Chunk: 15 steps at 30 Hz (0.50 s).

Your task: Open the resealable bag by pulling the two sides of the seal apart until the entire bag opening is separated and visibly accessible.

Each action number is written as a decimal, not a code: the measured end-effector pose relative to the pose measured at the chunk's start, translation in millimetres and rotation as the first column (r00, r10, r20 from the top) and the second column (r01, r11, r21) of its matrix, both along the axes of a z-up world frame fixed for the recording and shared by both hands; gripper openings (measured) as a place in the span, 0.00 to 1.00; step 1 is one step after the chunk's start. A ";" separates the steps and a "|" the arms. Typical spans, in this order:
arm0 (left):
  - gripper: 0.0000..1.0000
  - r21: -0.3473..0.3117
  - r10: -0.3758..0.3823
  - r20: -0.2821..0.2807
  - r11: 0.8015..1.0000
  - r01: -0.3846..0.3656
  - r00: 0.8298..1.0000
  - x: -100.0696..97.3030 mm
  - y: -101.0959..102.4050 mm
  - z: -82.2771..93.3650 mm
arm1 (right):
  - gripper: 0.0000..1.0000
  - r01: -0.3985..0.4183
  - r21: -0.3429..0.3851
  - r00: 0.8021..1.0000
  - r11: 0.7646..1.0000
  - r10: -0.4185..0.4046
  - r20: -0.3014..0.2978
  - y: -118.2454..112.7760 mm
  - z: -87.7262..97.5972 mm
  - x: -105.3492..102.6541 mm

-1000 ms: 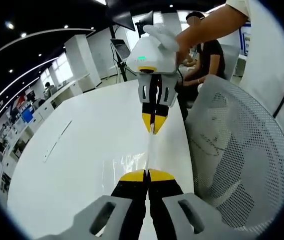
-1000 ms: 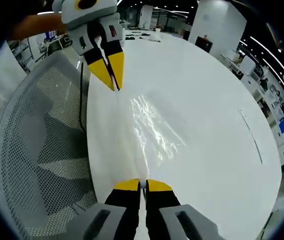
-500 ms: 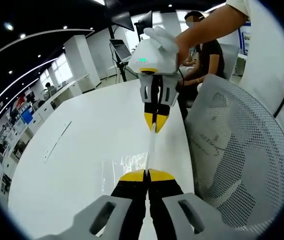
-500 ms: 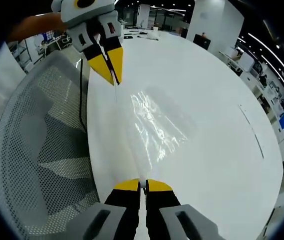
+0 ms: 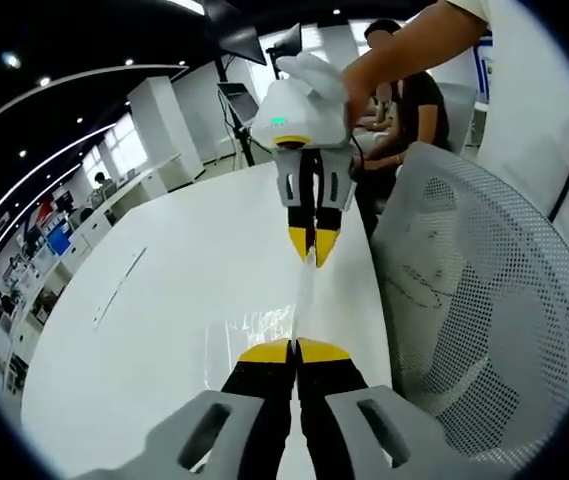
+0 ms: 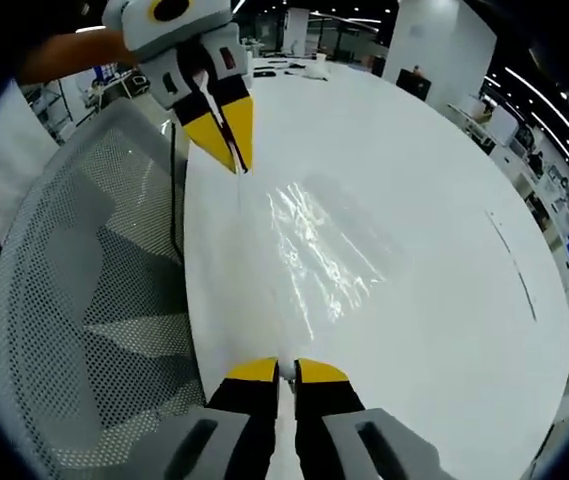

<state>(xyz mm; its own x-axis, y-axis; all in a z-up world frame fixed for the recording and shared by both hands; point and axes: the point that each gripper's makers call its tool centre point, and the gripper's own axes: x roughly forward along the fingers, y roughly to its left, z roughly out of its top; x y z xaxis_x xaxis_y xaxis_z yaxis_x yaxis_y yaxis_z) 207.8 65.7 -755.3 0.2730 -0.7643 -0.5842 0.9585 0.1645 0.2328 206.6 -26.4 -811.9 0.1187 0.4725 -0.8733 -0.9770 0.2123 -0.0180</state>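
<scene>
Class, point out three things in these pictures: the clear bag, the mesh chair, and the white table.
bag (image 6: pixel 314 250), right gripper view, on its crinkled clear middle.
chair (image 5: pixel 474 300), left gripper view, on its mesh back.
table (image 6: pixel 414 200), right gripper view, on a bare part of its top.

No readable text, labels, brands, numbers or signs anywhere in either view; distant screens and wall panels too small and blurred to make out.

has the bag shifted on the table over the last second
Cannot tell: the clear bag stays stretched between both shut grippers over the white table; the small shifts match camera motion.
</scene>
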 end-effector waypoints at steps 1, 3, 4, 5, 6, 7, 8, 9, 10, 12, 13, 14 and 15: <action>0.00 0.001 -0.005 0.003 1.000 0.005 1.000 -0.5 -0.5 -0.3 | 0.05 0.007 0.015 1.000 1.000 -0.007 -0.010 2.0 1.7 -0.9; 0.00 0.007 -0.016 0.004 1.000 0.016 1.000 -2.6 -1.8 -1.7 | 0.08 0.018 0.046 1.000 0.999 -0.017 -0.014 6.7 8.0 -0.5; 0.00 0.011 -0.025 0.006 1.000 0.025 1.000 -3.7 -2.7 -3.1 | 0.09 0.019 0.066 1.000 0.998 -0.018 -0.014 9.8 12.4 -0.3; 0.00 0.014 -0.030 0.008 0.999 0.030 1.000 -4.3 -3.1 -4.0 | 0.09 0.020 0.075 1.000 0.997 -0.019 -0.014 11.3 15.1 0.2; 0.00 0.018 -0.034 0.009 0.999 0.034 0.999 -4.9 -3.4 -4.8 | 0.10 0.021 0.082 1.000 0.996 -0.020 -0.014 12.6 17.5 0.7; 0.00 0.023 -0.039 0.011 0.999 0.039 0.999 -5.7 -3.7 -5.6 | 0.10 0.024 0.089 1.000 0.996 -0.023 -0.013 13.9 20.3 2.1; 0.00 0.025 -0.042 0.012 0.999 0.042 0.999 -6.0 -3.7 -6.3 | 0.10 0.025 0.097 1.000 0.995 -0.024 -0.012 14.9 22.4 2.8; 0.00 0.026 -0.045 0.014 0.999 0.045 0.999 -6.0 -3.6 -6.8 | 0.10 0.029 0.119 1.000 0.993 -0.028 -0.014 18.1 26.0 4.5; 0.00 0.026 -0.046 0.012 0.999 0.046 0.999 -6.2 -3.6 -7.0 | 0.10 0.038 0.132 0.999 0.990 -0.036 -0.019 20.0 28.0 5.7; 0.00 0.028 -0.047 0.012 0.999 0.047 0.999 -6.3 -3.5 -7.1 | 0.10 0.053 0.148 0.998 0.988 -0.049 -0.025 22.2 31.1 9.6; 0.00 0.028 -0.047 0.014 0.999 0.047 0.999 -6.1 -3.4 -7.0 | 0.10 0.054 0.150 0.998 0.987 -0.051 -0.022 22.8 31.2 11.5; 0.00 0.028 -0.047 0.014 0.999 0.046 0.999 -6.0 -3.3 -6.9 | 0.10 0.055 0.152 0.998 0.987 -0.053 -0.023 23.9 30.9 12.6; 0.00 0.027 -0.047 0.013 0.999 0.046 0.999 -6.2 -3.1 -6.6 | 0.10 0.056 0.155 0.998 0.986 -0.052 -0.029 25.9 30.2 12.7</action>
